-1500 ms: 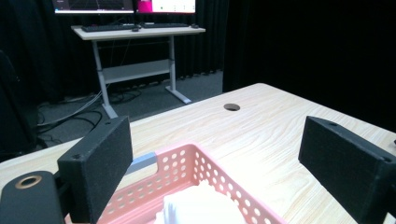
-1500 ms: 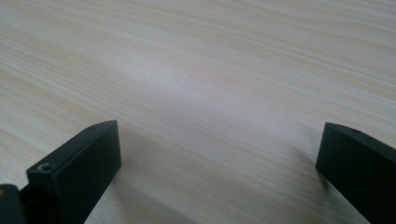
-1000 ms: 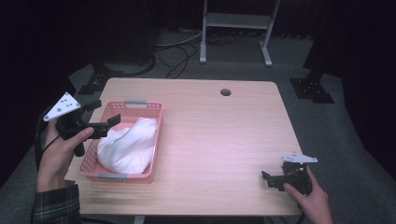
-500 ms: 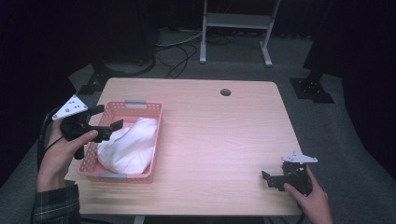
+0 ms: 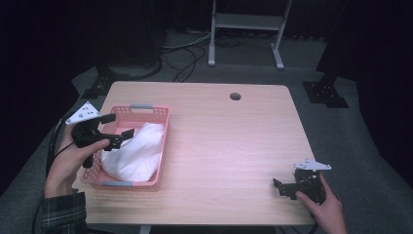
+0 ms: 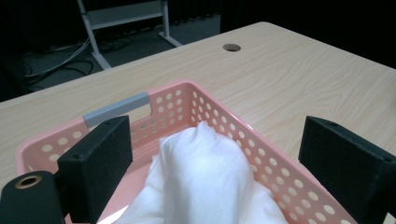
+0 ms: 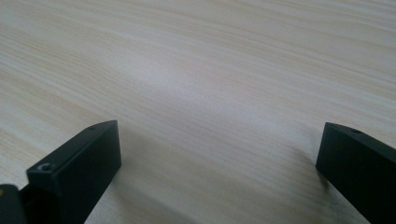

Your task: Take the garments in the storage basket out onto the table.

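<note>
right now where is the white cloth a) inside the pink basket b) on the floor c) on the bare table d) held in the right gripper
a: the white cloth lies bunched inside the pink basket, and the open left gripper hovers over it without touching.

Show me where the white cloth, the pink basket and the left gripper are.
white cloth [image 6: 201, 177], left gripper view, top of the bunched fabric
pink basket [image 5: 140, 107], high view, grey handle on the far rim
left gripper [image 5: 119, 126], high view, midway between its open fingertips over the basket
</note>
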The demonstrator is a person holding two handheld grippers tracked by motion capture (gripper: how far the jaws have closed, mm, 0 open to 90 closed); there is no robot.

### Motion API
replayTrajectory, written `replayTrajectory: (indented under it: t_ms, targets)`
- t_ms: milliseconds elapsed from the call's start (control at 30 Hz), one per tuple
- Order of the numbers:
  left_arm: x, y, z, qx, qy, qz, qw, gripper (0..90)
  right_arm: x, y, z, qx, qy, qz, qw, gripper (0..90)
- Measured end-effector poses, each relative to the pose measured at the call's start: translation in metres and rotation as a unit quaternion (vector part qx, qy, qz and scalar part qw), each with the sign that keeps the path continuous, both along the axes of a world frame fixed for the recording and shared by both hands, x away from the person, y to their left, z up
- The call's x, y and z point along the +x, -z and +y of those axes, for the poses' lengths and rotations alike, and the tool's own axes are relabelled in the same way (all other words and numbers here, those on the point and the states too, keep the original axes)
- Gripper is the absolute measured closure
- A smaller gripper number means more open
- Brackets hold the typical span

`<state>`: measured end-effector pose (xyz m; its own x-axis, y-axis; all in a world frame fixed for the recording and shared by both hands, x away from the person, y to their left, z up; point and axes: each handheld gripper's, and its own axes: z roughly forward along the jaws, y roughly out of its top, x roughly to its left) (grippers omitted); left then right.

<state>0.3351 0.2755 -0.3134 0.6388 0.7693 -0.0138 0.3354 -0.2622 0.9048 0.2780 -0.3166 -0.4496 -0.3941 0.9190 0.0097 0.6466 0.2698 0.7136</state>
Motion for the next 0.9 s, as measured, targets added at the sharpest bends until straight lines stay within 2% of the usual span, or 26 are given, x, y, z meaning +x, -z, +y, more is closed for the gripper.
replayTrajectory:
  t_ms: [667, 900]
  targets:
    - [0.008, 0.014, -0.007, 0.014, 0.008, 0.027, 0.9995, 9.3, 0.0, 0.0, 0.0, 0.0, 0.0, 0.0, 1.0, 0.0]
    - [0.011, 0.018, -0.011, 0.028, 0.01, 0.035, 0.999, 9.3, 0.0, 0.0, 0.0, 0.0, 0.0, 0.0, 1.0, 0.0]
